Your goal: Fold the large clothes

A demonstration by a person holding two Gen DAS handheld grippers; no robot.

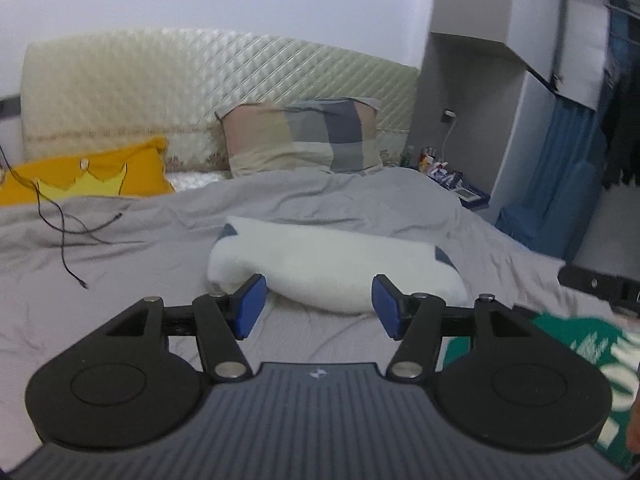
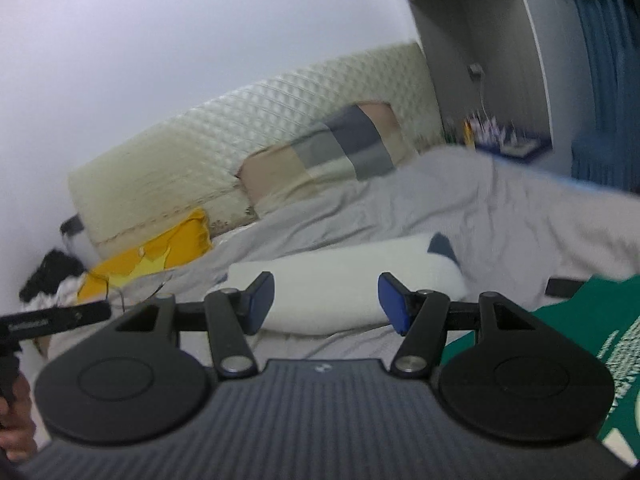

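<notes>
A green garment with white print lies on the bed at the lower right of the left wrist view (image 1: 588, 344) and of the right wrist view (image 2: 580, 320), partly hidden behind each gripper's body. My left gripper (image 1: 318, 300) hangs open above the grey sheet, nothing between its blue pads (image 1: 250, 306). My right gripper (image 2: 326, 300) is open too, with nothing held. Beyond both lies a white soft bundle with dark blue corners (image 1: 332, 256) (image 2: 344, 284), apart from the pads. Both views are motion-blurred.
The bed's grey sheet (image 1: 120, 280) is wrinkled. At its head are a quilted headboard (image 1: 160, 88), a checked pillow (image 1: 304, 136) and a yellow cushion (image 1: 88, 176). A black cable (image 1: 64, 232) trails at left. A cluttered bedside table (image 1: 452, 180) stands at right.
</notes>
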